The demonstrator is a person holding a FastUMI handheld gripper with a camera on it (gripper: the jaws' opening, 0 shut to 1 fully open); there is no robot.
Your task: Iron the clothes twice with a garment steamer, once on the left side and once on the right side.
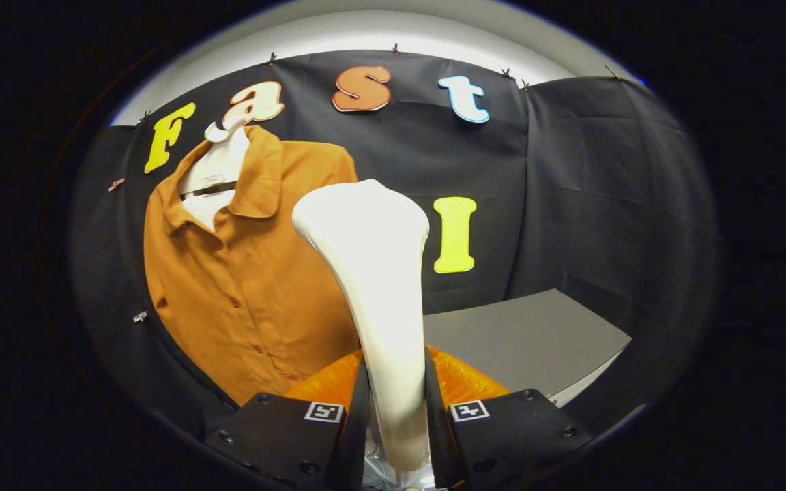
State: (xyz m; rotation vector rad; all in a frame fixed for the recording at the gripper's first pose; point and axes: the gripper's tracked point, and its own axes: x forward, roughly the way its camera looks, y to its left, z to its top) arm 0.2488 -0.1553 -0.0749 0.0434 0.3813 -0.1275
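Note:
A white garment steamer (376, 273) stands up between the gripper's fingers, its handle clamped on both sides and its wide head rising ahead. My gripper (396, 416) is shut on that handle. Beyond the fingers and to the left, a brown-orange buttoned shirt (243, 273) hangs on a white hanger (219, 160) against the black cloth wall. The steamer head sits just right of the shirt's right side and hides part of it; whether it touches the cloth I cannot tell.
A grey tabletop (522, 341) lies beyond the fingers to the right, with its pale front edge (587, 385) nearest. Black cloth walls close the booth behind and on both sides.

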